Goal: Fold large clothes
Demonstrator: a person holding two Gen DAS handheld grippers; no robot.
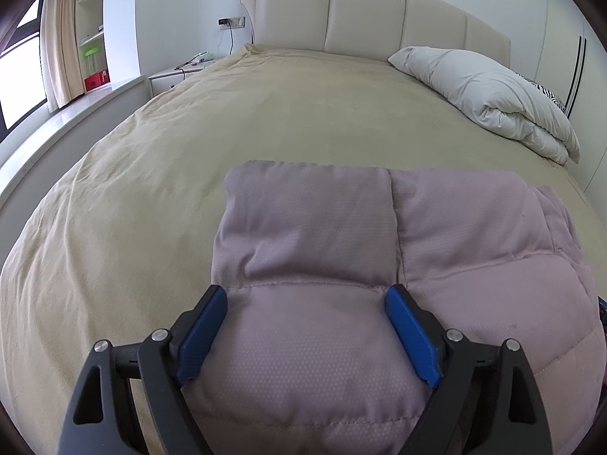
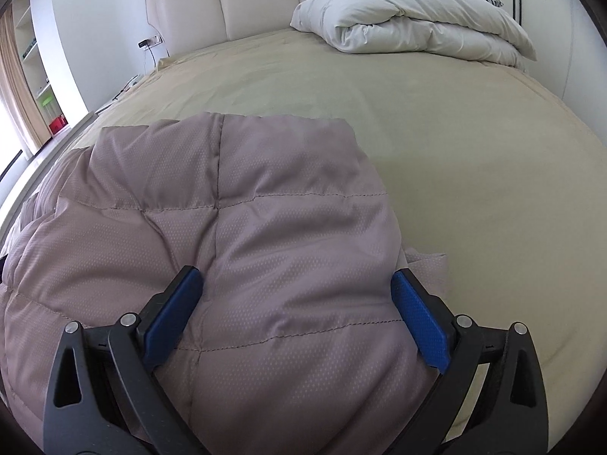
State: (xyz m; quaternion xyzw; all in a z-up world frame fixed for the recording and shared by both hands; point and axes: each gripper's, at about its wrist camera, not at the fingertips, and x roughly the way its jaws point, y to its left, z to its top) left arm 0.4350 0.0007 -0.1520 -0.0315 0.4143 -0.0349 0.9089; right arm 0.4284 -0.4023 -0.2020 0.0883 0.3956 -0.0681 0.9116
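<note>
Bedroom, tan-sheeted bed (image 1: 151, 189) carrying a folded mauve quilted garment (image 1: 322, 227) at its near edge, long axis running crosswise. Left gripper (image 1: 305, 331) and right gripper (image 2: 297, 313) each hang directly above it, jaws wide, holding nothing; neither is clearly nearer.

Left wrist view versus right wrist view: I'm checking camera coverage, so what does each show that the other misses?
Left only: the window, the nightstand.
Right only: a loose fabric edge beside the jacket.
Both: the pink quilted jacket on the bed, the white duvet, the headboard; left gripper and right gripper stand open over the jacket.
</note>
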